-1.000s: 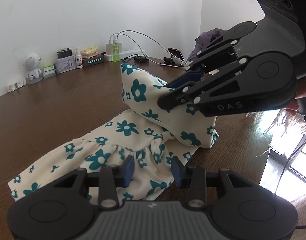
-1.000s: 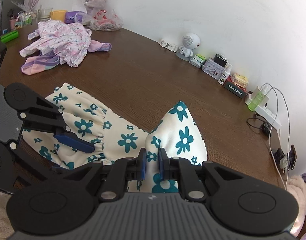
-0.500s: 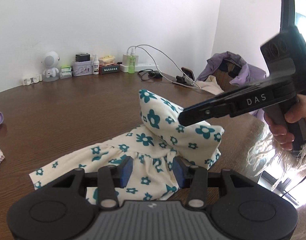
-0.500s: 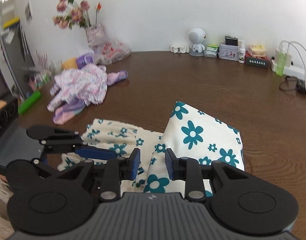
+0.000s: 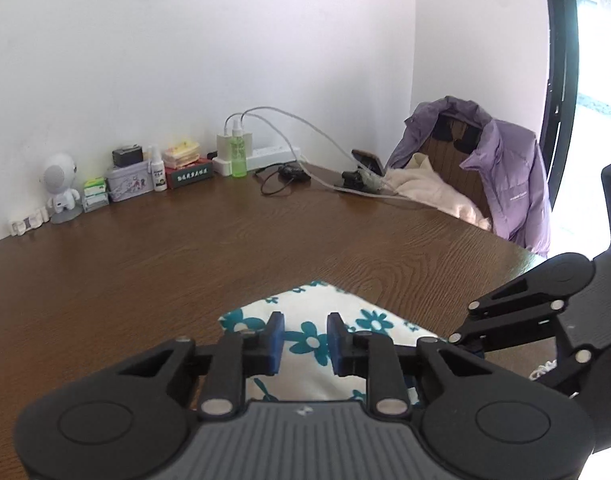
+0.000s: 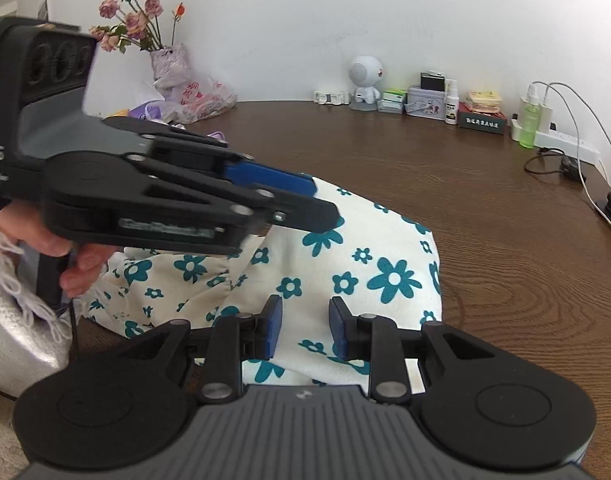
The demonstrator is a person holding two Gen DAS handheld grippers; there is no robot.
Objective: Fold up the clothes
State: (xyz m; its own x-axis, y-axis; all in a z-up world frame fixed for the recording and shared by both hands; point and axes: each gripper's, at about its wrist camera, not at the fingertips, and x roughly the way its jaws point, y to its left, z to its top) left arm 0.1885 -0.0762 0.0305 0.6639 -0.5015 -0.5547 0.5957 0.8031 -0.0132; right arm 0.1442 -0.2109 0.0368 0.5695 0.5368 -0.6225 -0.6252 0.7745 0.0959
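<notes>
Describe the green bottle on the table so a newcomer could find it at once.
Follow the wooden table to the row of clutter along the white wall. Beside the white power strip stands the green bottle, the only translucent green thing there, taller than the small white spray bottle.

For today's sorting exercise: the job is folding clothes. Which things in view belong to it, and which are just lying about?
Belongs to the job:
floral garment
left gripper, jaws closing
right gripper

Just lying about:
robot figurine
green bottle
flower vase
purple jacket
power strip
</notes>
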